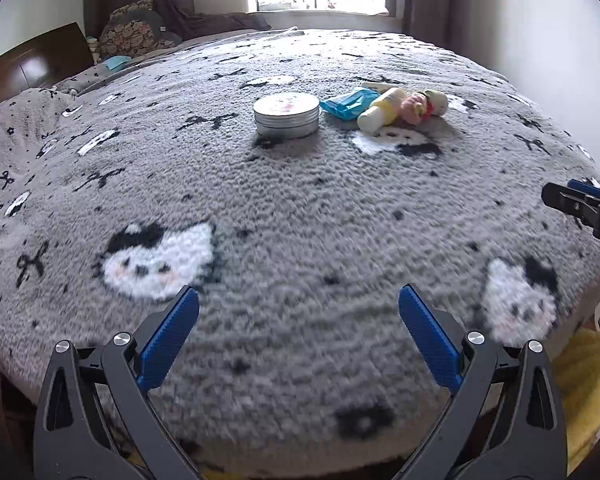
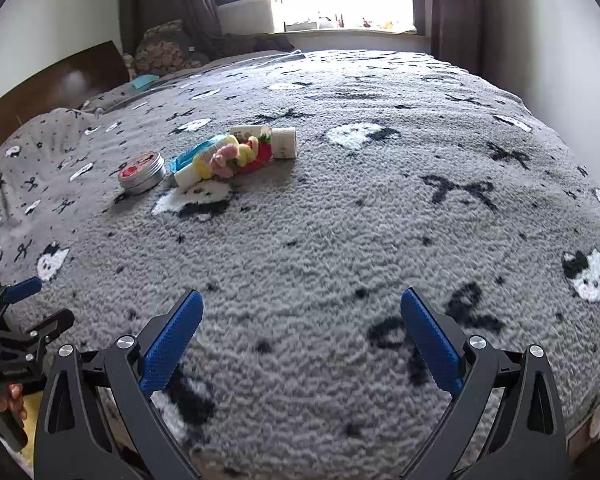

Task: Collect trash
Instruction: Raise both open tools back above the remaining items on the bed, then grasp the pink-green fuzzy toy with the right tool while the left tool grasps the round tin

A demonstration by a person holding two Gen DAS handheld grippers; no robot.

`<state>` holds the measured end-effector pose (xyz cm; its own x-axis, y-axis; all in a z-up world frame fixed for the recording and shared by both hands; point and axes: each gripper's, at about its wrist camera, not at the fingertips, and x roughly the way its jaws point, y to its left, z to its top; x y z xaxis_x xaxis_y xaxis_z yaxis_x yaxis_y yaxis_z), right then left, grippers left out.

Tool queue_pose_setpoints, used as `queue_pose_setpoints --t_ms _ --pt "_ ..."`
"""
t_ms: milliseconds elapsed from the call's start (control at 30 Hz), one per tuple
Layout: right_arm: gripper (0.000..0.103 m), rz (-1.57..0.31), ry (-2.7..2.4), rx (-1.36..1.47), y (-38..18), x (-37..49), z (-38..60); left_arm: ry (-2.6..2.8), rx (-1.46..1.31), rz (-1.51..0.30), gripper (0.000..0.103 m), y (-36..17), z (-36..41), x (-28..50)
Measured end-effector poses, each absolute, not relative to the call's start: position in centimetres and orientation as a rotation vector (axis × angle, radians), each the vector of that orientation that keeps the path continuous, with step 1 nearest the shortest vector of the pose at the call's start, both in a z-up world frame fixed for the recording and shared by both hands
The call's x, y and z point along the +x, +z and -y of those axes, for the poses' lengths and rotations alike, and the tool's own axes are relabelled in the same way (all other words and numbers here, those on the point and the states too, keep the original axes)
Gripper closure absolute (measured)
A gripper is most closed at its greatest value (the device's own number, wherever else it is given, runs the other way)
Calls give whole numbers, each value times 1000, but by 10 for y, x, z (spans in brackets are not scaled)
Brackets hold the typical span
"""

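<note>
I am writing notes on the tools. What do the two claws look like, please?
Both look alike. The left claw and right claw each have two black plastic arms with triangular cut-outs, round silver bolts at the joints, and ribbed blue pads on the fingers. No cables or sleeves are visible.

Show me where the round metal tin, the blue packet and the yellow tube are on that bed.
Round metal tin (image 1: 287,115): left wrist view, on its side wall.
Blue packet (image 1: 350,105): left wrist view, on its upper face.
Yellow tube (image 1: 382,110): left wrist view, on its body.
</note>
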<state>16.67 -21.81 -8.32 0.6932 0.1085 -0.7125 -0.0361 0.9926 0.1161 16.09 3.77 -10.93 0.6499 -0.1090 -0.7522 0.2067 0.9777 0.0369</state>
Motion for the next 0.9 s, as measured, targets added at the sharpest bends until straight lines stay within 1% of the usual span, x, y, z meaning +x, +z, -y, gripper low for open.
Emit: queue_pose_setpoints --t_ms 133,167,233,300,333,400,500,567,633,833,867,900 --pt "4 -802 100 69 -85 202 195 -176 138 -839 8 -114 -35 186" --pt "7 -800 109 60 -85 211 187 -172 139 -838 8 -115 -35 191" --pt "12 -791 128 51 -85 227 173 -171 136 -835 9 -116 -34 201" --pt "23 -793 146 59 -86 245 163 -166 129 -829 9 -114 -35 209" --pt "25 -798 159 70 -87 255 158 -163 122 -826 9 -113 -36 214" --pt "33 -814 164 94 -91 273 152 -161 111 -820 9 -110 -38 221" --pt "39 -830 147 137 -96 291 151 -158 95 -812 9 -107 -41 232" --pt "42 -845 156 181 -99 302 154 -158 96 -811 11 -106 -42 238" --pt "43 -854 157 186 -100 309 153 -158 105 -814 13 -106 -42 244" --pt "43 -882 158 193 -104 331 150 -147 118 -822 13 -106 -39 260" --pt "46 -889 155 189 -106 334 150 -144 124 -823 13 -106 -39 263" --pt "57 -894 138 181 -107 335 150 -142 130 -822 13 -106 -38 265"
